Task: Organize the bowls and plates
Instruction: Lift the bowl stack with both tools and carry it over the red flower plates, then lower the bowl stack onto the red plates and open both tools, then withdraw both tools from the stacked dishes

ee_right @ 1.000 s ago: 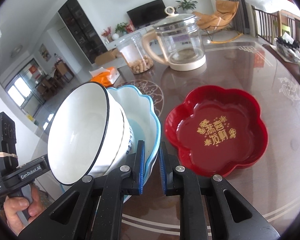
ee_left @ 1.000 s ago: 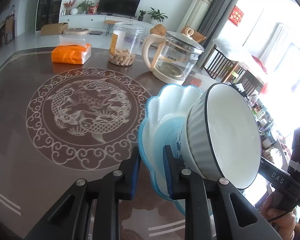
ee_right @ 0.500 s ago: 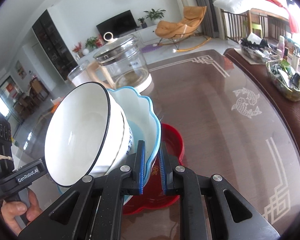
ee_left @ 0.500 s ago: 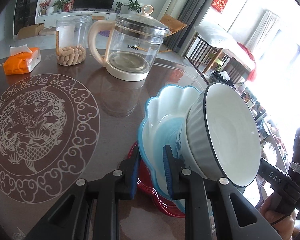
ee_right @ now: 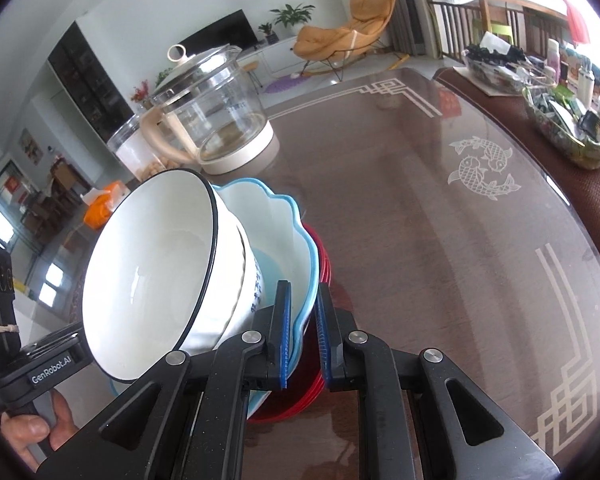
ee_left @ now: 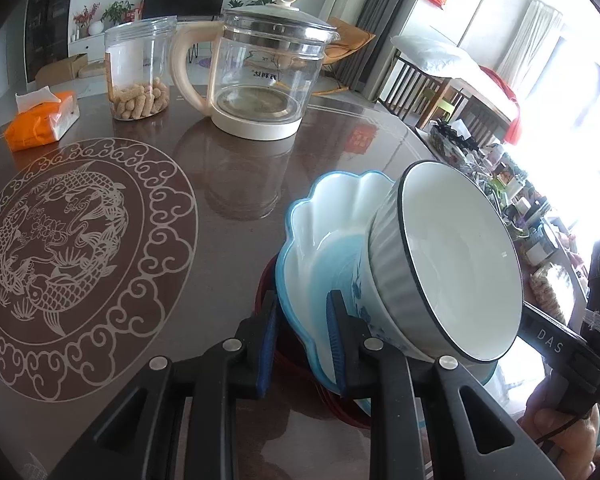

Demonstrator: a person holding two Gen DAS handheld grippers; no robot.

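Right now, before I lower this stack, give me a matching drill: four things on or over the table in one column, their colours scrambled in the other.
Things:
1. scalloped dish clamped by both hand-held grippers
2. plate beneath the stack
3. tissue pack
4. kettle handle

Colours:
A. cream
B. orange
C. blue-rimmed white
D. red

Pairs: 1-C, 2-D, 3-B, 4-A

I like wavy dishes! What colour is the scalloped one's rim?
Blue, around the scalloped dish, white shading to pale blue inside. The left wrist view shows it best.
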